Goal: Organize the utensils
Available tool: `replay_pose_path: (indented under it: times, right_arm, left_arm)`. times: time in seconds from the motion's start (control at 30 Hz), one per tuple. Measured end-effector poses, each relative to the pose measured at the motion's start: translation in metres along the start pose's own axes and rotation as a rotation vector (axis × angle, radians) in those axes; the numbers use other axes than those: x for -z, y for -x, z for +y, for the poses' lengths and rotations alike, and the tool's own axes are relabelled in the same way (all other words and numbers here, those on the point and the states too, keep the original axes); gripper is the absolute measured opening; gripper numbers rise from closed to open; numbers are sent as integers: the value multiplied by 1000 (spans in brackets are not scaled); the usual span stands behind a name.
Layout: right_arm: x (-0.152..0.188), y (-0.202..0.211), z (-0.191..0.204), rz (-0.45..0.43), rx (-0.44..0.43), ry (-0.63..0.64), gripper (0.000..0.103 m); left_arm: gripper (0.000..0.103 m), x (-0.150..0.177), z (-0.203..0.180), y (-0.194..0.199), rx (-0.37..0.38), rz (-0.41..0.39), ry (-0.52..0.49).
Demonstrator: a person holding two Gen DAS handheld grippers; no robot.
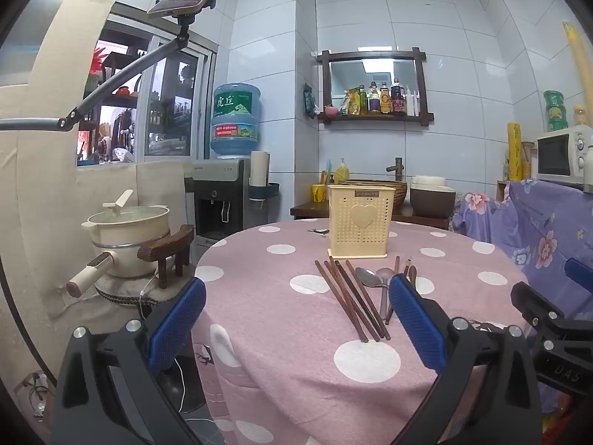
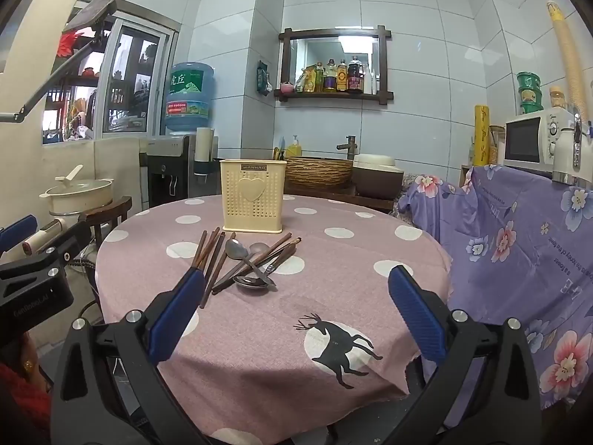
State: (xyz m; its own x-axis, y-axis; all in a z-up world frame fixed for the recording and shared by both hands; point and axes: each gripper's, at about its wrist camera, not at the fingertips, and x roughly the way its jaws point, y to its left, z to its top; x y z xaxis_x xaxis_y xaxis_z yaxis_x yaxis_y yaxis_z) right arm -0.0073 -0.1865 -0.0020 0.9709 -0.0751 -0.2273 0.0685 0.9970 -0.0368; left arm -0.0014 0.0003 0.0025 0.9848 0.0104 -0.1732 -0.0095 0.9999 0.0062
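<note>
I have both grippers back at the near edge of the table (image 2: 370,222), jaws spread as wide as they go and nothing between them. The left gripper (image 1: 296,319) hangs off the table's left side, the right gripper (image 2: 296,311) nearer the middle, both tipped slightly down toward the pile. I judge this the start: nothing is in the holder (image 2: 253,196) yet.

The holder stands upright at about 12 o'clock from the pile, its heart-marked face toward me and its open top up, so utensils can drop in end-first.

The pile lies just in front of it, near but not touching. In the right view the chopsticks (image 2: 209,256) form a loose bundle at the pile's 9 o'clock side, long axes running from 1 o'clock at the far end to 7 o'clock at the near end. More sticks cross the other way, toward 2 o'clock, under and over the spoons (image 2: 244,256). One spoon has its bowl at the far end and its handle trailing to 5 o'clock; another lies bowl-up at the near edge.

Spread flat and fanned like this, the left bundle looks easiest for a pinch across its width; the crossed ones I would leave for later.
</note>
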Motion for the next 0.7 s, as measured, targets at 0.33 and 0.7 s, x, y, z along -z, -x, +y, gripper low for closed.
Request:
replay_pose_path:
  times: [0.33, 0.7]
  right_arm:
    - [-1, -1, 1, 4, 0, 3, 98]
    - [-3, 1, 1, 1, 8, 2, 98]
  left_arm:
    - [98, 1, 0, 0, 0, -1, 0]
    - [98, 2, 2, 0, -3, -4, 0]
